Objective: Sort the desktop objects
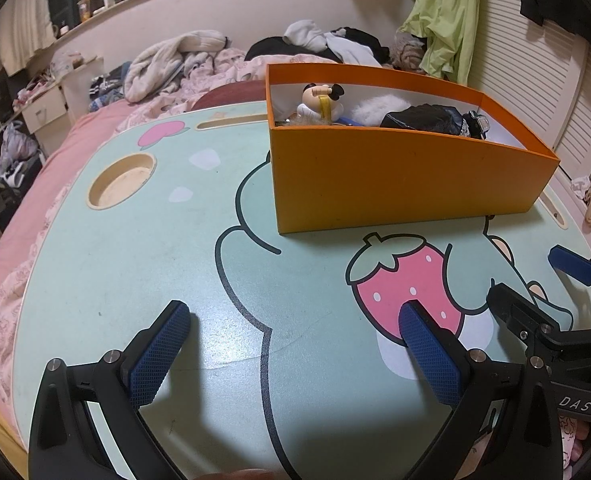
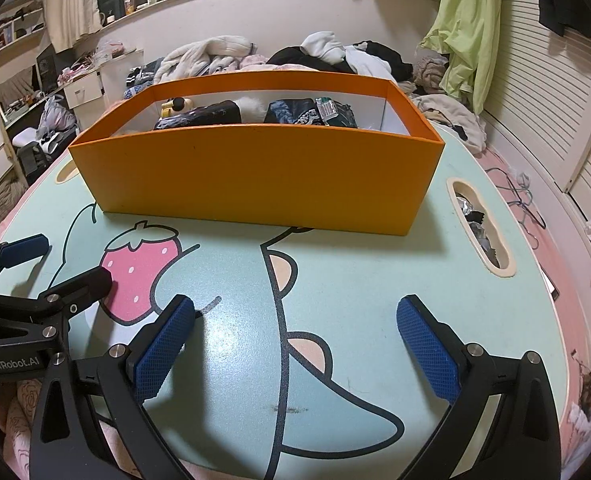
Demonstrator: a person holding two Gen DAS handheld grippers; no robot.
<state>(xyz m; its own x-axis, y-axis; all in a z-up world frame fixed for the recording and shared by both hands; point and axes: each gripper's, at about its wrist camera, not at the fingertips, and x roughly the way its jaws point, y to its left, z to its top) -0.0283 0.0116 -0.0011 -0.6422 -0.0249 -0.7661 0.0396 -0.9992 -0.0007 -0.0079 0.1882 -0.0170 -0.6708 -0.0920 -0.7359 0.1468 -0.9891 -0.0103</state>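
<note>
Both grippers wide open and empty over the lap table, items in the orange box.

The left gripper (image 1: 295,344) and right gripper (image 2: 295,340) fill each frame's lower half, jaws spread, nothing between them. The box (image 2: 255,176) sits upper centre on the table (image 2: 355,288), holding a figurine (image 1: 319,100), dark bundles (image 2: 309,112) and white fluff (image 1: 375,106).

Warm indoor light; fisheye-warped edges

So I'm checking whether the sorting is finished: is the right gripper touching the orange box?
Apart. The right wrist view shows the right gripper open and empty, with a bare stretch of the table between its fingertips and the orange box.
</note>
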